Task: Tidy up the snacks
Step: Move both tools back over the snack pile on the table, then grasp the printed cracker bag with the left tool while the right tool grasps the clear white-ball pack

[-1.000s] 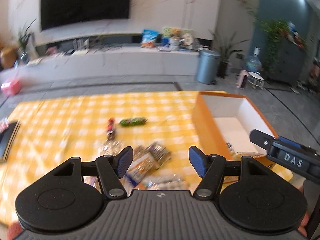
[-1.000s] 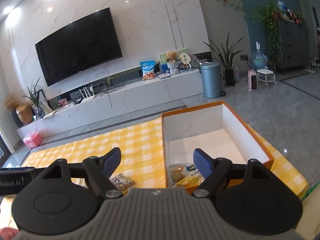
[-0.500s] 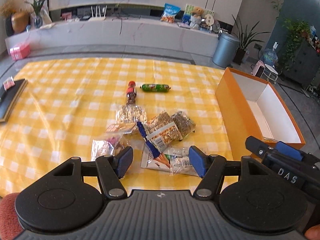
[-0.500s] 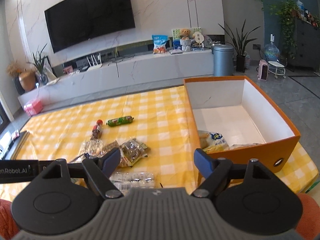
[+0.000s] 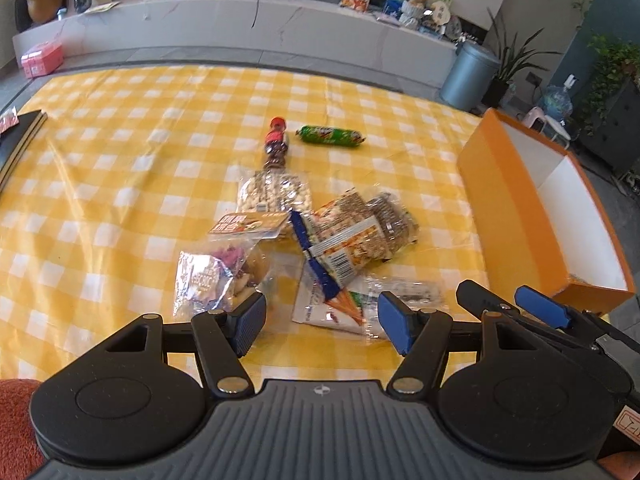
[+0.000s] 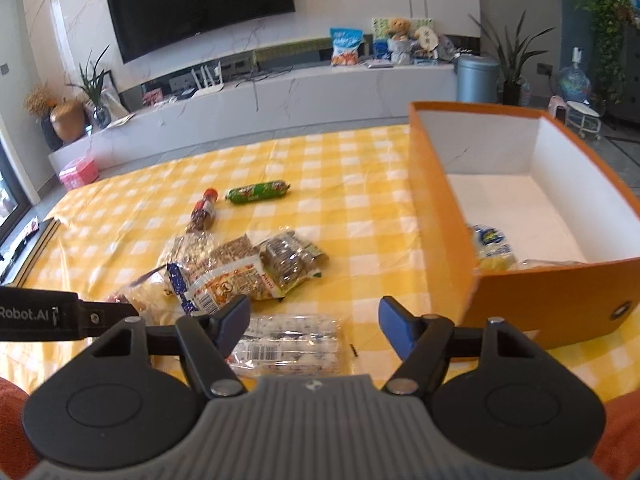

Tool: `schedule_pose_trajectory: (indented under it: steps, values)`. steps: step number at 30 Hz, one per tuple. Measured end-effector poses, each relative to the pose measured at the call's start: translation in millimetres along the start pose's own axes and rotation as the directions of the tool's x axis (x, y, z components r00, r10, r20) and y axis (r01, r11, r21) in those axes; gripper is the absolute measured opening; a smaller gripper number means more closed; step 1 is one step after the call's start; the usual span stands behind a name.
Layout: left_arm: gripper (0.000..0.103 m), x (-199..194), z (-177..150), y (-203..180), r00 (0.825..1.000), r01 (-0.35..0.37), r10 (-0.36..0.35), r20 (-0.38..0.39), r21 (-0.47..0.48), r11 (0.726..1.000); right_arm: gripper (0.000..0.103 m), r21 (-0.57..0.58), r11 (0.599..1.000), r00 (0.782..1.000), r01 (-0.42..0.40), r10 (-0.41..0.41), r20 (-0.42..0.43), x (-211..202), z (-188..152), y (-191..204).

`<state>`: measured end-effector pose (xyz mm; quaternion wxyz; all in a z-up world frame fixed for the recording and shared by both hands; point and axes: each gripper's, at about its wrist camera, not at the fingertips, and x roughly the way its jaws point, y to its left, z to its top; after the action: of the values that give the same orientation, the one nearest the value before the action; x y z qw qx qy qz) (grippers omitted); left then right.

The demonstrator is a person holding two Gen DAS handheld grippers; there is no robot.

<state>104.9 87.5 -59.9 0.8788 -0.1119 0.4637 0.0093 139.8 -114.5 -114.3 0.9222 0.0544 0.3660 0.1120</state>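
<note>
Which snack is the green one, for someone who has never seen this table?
Start at the orange box on the yellow checked tablecloth, then look left, beyond the heap of clear packets. The green sausage-shaped snack lies alone beside a small red-capped bottle; nothing else there is green and tube-shaped.

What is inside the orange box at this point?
In the right wrist view, the orange box holds a yellow-and-blue snack packet at its near left corner; the rest of the white floor looks bare. The near wall hides whatever lies right behind it.

Loose snack packets (image 5: 320, 240) lie heaped on the checked cloth beside the open orange box (image 6: 520, 216).
</note>
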Motion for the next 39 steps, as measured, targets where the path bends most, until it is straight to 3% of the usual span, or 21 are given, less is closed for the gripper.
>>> schedule_pose_trajectory:
  steps: [8,13,16,20,24,29,35,39]
  values:
    - [0.075,9.9,11.1,0.1,0.999,-0.031,0.029,0.027,0.090,0.995,0.065,-0.027,0.998,0.995,-0.052,0.050,-0.090,38.2,-3.5,7.5]
    - [0.075,16.5,16.6,-6.6,0.999,-0.032,0.029,0.025,0.151,0.988,0.078,-0.019,0.998,0.988,-0.060,0.057,-0.142,51.6,-7.8,4.7]
    - [0.075,20.8,18.2,-8.8,0.999,-0.036,0.034,0.016,0.165,0.986,0.091,-0.010,0.997,0.982,-0.070,0.067,-0.177,57.4,-13.1,4.9]
    - [0.075,25.8,18.0,-9.1,0.999,-0.051,0.051,0.004,0.190,0.981,0.092,-0.030,0.997,0.976,-0.074,0.067,-0.208,68.3,-18.2,13.4]
    - [0.075,28.0,19.2,-4.0,0.999,-0.049,0.052,-0.010,0.168,0.984,0.092,-0.098,0.994,0.968,-0.050,0.024,-0.249,78.0,-24.7,20.9]
    - [0.075,25.7,18.3,-6.9,0.999,-0.037,0.040,-0.013,0.188,0.981,0.092,-0.100,0.995,0.968,0.016,-0.041,-0.248,72.4,-28.3,5.1]
    - [0.075,23.9,13.9,-19.7,1.000,0.008,-0.005,-0.011,0.268,0.963,0.086,-0.018,0.995,0.957,0.097,-0.098,-0.274,62.1,-32.7,-23.8]
    - [0.075,25.2,11.7,-26.1,1.000,0.008,-0.004,-0.016,0.288,0.958,0.073,0.065,0.987,0.950,0.150,-0.125,-0.286,53.7,-36.2,-35.2]
